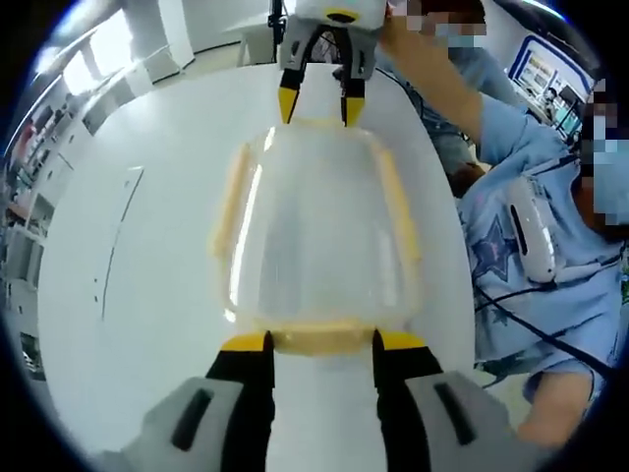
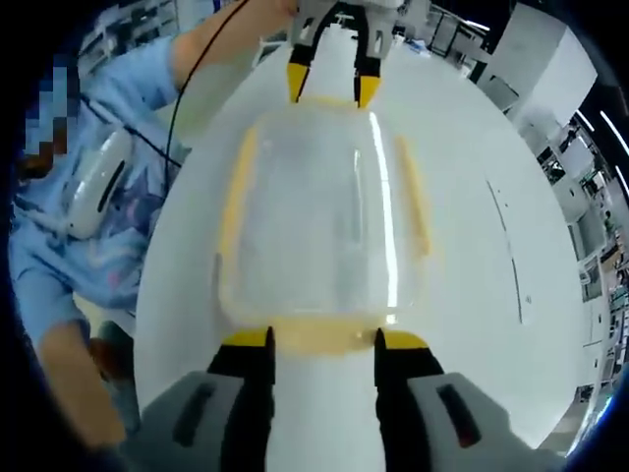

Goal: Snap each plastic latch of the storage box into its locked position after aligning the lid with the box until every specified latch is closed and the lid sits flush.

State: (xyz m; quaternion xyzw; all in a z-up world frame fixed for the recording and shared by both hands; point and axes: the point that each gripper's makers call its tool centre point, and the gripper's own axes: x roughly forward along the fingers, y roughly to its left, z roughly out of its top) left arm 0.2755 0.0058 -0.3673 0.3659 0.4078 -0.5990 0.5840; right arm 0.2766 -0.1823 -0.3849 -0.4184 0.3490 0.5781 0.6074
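Left gripper view: both grippers [image 1: 322, 340] [image 2: 323, 339] wide apart at opposite storage box [image 1: 314, 236] ends.

A clear storage box [image 2: 319, 221] with yellow latches sits on the white bench [image 2: 472, 256]. The right gripper [image 2: 321, 341] spreads its jaws at the near latch [image 2: 324, 339]; the left gripper [image 2: 329, 84] meets the far end.

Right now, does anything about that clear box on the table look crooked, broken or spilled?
Nothing stands out. The lid sits square on the storage box, with yellow latches along its sides. The white table shows no spills.
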